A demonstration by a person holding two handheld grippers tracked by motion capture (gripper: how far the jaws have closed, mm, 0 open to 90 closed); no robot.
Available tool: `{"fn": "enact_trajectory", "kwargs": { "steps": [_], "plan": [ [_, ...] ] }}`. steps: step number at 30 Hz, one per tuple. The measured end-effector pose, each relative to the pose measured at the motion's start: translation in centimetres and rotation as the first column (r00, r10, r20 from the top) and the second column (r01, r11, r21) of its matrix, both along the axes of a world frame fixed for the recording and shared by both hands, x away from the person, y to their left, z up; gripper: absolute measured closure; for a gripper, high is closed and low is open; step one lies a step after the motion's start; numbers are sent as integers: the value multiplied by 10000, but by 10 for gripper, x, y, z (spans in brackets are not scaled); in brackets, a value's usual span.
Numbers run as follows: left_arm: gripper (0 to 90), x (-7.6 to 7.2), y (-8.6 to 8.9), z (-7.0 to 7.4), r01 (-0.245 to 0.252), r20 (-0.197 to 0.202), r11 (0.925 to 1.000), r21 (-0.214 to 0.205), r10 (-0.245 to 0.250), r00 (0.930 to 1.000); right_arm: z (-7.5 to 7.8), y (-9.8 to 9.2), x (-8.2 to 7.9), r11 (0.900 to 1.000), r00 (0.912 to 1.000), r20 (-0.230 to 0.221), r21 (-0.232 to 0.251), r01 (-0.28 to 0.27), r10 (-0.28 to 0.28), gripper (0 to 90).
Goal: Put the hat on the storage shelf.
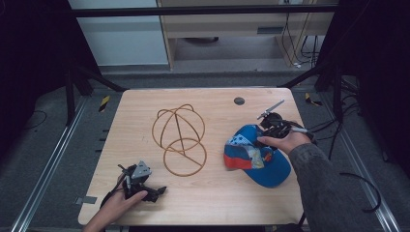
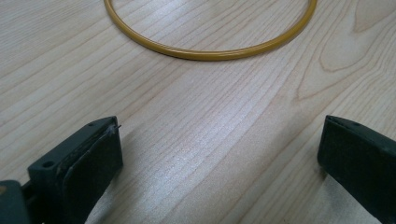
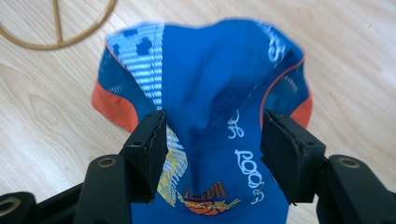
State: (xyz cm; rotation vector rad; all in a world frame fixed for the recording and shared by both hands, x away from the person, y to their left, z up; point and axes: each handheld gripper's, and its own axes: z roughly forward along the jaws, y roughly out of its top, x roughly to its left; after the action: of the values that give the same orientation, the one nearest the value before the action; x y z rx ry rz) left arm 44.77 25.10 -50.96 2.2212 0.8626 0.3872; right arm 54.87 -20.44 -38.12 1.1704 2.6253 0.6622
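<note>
A blue cap (image 1: pixel 258 157) with an orange brim and patterned panels lies at the table's right side. My right gripper (image 1: pixel 265 137) comes at it from the far right edge. In the right gripper view the pads press on both sides of the cap's (image 3: pixel 210 88) bunched crown, so the right gripper (image 3: pixel 212 133) is shut on it. A golden wire hat frame (image 1: pixel 180 137) lies at the middle of the table. My left gripper (image 1: pixel 155 192) rests near the front left, jaws wide apart over bare wood (image 2: pixel 219 140), with the frame's ring (image 2: pixel 205 52) just beyond them.
The wooden table (image 1: pixel 212 203) has a small dark round mark (image 1: pixel 239 101) near its far edge. Black frame posts and cables stand at both sides, and a cabinet is behind. The ring of the wire frame (image 3: pixel 56 28) lies beyond the cap.
</note>
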Motion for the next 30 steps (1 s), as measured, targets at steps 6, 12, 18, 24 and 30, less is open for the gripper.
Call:
{"fn": "enact_trajectory", "kwargs": {
  "steps": [6, 12, 18, 24, 30],
  "plan": [
    [0, 0, 0, 0, -23, -29, 10000, -30, 23, 10000, -16, -4, -6, 9994, 9996, -140, 253, 232, -229, 448],
    [0, 0, 0, 0, 34, -36, 10000, 48, -34, 10000, -27, -6, -10, 9994, 9995, -298, 324, 86, -76, 593],
    [0, 0, 0, 0, 35, -37, 10000, 50, -35, 10000, -30, -5, -8, 9996, 9989, -462, 278, -88, 100, 848],
    [0, 0, 0, 0, -17, -27, 10000, -28, 17, 10000, -25, -4, -8, 9992, 9976, -628, 307, -267, 286, 900],
    [0, 0, 0, 0, 8, 0, 10000, 6, -8, 10000, -1, -6, -8, 9987, 9983, -448, 347, -364, 379, 900]
  ]
}}
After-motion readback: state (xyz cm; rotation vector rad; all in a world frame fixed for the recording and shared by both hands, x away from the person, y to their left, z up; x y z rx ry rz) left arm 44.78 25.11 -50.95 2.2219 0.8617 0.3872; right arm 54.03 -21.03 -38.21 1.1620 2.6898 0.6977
